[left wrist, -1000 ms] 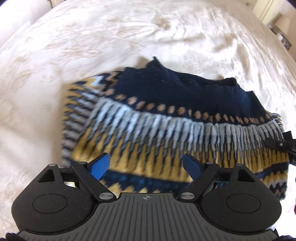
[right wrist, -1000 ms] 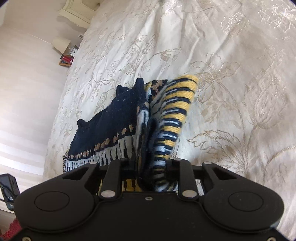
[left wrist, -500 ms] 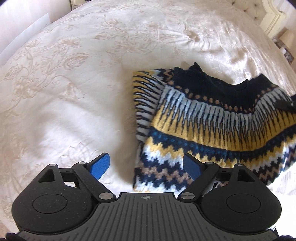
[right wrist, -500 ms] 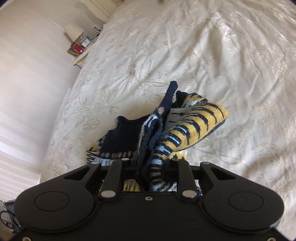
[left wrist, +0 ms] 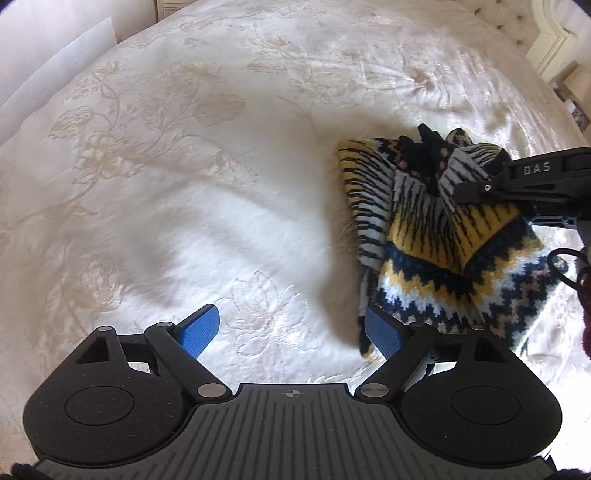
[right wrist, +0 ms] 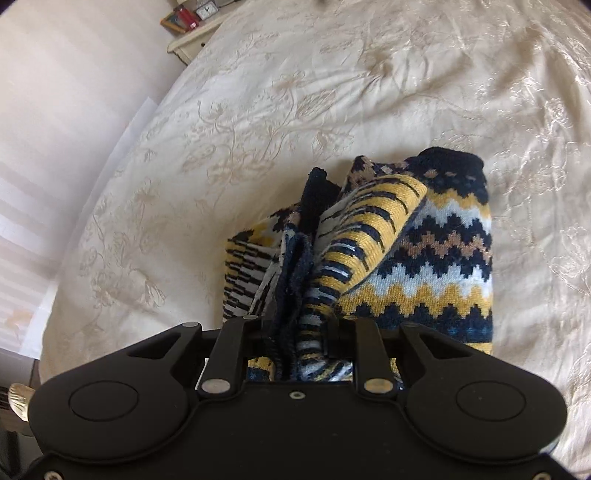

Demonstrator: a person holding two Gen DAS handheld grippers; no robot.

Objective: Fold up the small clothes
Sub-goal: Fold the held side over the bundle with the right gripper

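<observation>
A small knitted sweater point(left wrist: 436, 258) in navy, yellow, white and tan zigzags lies on the cream bedspread point(left wrist: 221, 184), at the right of the left wrist view. My left gripper point(left wrist: 291, 330) is open and empty, its blue pads apart, just left of the sweater's near edge. My right gripper point(right wrist: 299, 332) is shut on a bunched fold of the sweater point(right wrist: 424, 266) and holds that part over the rest. The right gripper's black body also shows in the left wrist view point(left wrist: 517, 184), over the sweater's upper part.
The floral bedspread point(right wrist: 332, 92) stretches all around. A bedside table with a clock and small items point(right wrist: 188, 22) stands past the bed's far corner. A pale wall point(right wrist: 55, 147) runs along the left.
My left gripper has drawn back and to the left, off the sweater. My right gripper has carried the gripped part over, so the sweater now lies doubled and narrower.
</observation>
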